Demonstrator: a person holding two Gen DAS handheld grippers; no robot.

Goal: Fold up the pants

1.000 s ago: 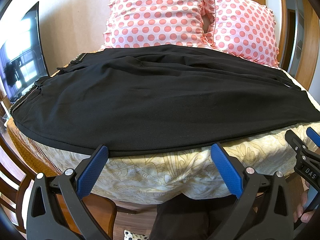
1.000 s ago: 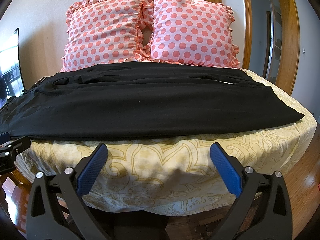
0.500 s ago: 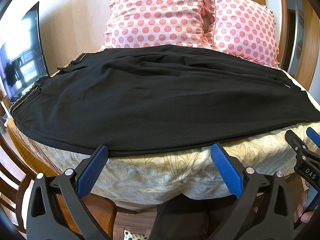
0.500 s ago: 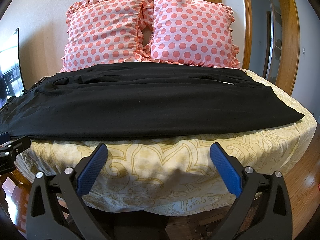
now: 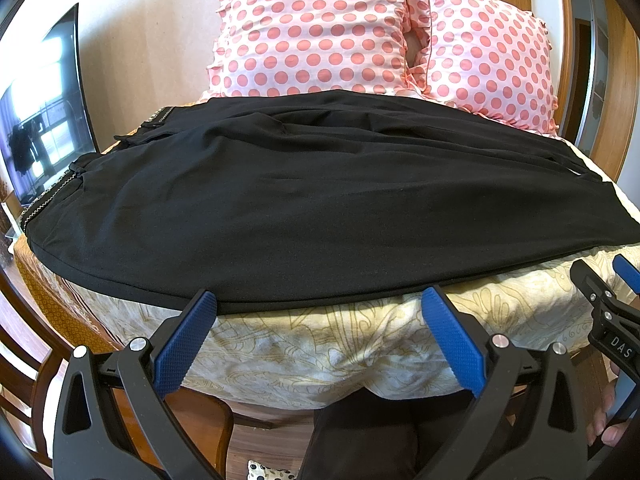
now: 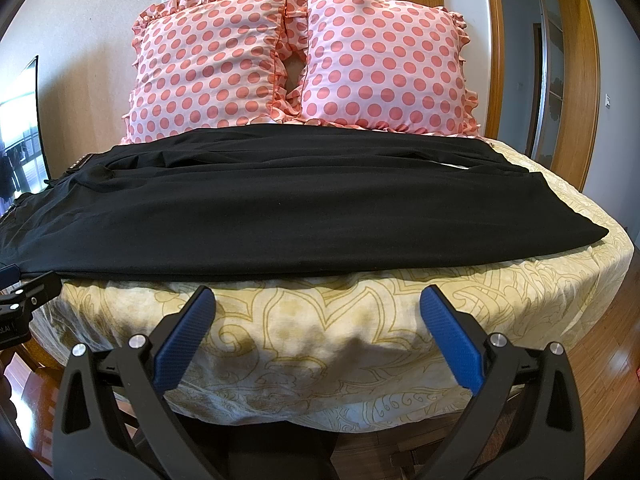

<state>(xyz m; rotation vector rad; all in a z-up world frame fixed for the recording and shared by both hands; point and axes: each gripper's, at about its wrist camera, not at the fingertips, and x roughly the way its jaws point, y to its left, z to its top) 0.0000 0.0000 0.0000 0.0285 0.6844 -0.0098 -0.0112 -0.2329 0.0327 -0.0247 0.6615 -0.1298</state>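
Note:
Black pants [image 5: 312, 208] lie spread flat across the bed, waistband at the left, leg ends at the right; they also show in the right wrist view [image 6: 288, 216]. My left gripper [image 5: 320, 320] is open and empty, just in front of the pants' near hem by the bed edge. My right gripper [image 6: 316, 316] is open and empty, a little short of the bed edge, below the pants' right half. Each gripper shows at the edge of the other's view.
The bed has a cream patterned sheet [image 6: 320, 320]. Two pink polka-dot pillows [image 6: 296, 60] stand against the wall behind the pants. A dark screen [image 5: 44, 112] stands at the left. Wooden chair parts [image 5: 24, 360] are low left, a wooden door frame [image 6: 580, 80] at right.

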